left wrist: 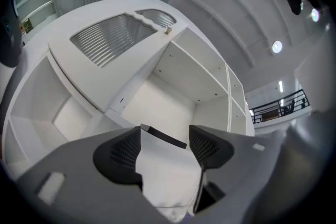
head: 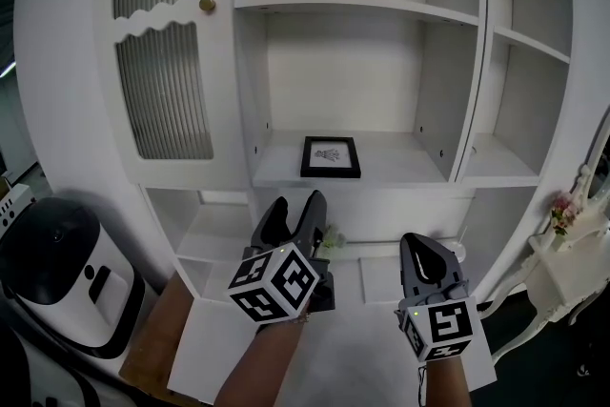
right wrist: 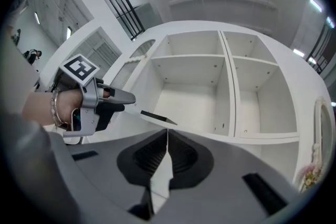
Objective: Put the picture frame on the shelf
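Observation:
A small black picture frame (head: 331,157) with a white mat lies flat on the middle shelf (head: 400,165) of the white cabinet. Its dark edge shows as a thin strip, the frame (left wrist: 164,137) in the left gripper view and the frame (right wrist: 157,117) in the right gripper view. My left gripper (head: 297,210) hangs below and in front of that shelf, open and empty; the left gripper (left wrist: 165,152) shows a wide gap between its pads. My right gripper (head: 426,260) is lower right, shut on nothing; in its own view the right gripper (right wrist: 167,152) has its pads pressed together.
The cabinet has a ribbed glass door (head: 162,62) with a gold knob (head: 207,4) at left and open side shelves (head: 524,100) at right. A white round appliance (head: 62,272) stands at lower left. A white side table with pink flowers (head: 562,210) is at right.

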`<state>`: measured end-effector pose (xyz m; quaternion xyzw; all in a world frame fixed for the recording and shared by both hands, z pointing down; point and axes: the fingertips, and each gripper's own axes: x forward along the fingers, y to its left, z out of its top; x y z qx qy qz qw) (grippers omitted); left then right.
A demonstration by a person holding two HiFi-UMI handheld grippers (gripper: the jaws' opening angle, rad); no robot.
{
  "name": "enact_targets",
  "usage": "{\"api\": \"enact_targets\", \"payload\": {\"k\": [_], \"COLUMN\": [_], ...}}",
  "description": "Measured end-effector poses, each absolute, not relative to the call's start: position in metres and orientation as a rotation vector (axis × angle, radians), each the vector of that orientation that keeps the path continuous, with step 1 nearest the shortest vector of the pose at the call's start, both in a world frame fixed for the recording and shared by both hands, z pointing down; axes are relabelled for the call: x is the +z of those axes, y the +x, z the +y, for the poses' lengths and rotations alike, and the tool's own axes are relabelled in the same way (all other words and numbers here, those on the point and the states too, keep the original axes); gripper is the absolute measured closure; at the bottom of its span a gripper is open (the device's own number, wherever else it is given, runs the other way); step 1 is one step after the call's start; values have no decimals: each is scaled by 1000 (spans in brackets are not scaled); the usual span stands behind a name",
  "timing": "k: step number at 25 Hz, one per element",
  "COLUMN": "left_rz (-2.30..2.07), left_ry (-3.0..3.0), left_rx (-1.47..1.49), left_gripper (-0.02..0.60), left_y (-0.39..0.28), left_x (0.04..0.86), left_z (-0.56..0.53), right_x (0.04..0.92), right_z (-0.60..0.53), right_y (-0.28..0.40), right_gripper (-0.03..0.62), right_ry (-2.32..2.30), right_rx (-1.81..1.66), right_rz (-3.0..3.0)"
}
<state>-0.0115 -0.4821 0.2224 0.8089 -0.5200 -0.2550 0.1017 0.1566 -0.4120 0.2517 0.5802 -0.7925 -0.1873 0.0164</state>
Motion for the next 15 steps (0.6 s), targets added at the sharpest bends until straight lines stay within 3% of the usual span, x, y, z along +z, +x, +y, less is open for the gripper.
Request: {"api": "enact_targets", "payload": {"k": [4,7,11,15], "left_rz": [-1736,-1873,-1825,-1790], "left_ry": [2512,2604,2752,2823], "left_rx": [-651,-551,-453,-419], "left_gripper": [297,350,404,409], "left_y": [-19,-22,-17,-24], "left_x": [223,226,234,241], "left_z": [-468,-459,-448,-437], "right_x": [251,248,244,242], "right_z": [-407,-403,-399,-396], "right_y": [157,160,161,162], "right_gripper": [583,583,583,583], "right_ry": [1814,1827,1825,1827], "right_rx": [-584,-588,-614,-634], "right_rz": [-2465,-2462,-2452,-2436]}}
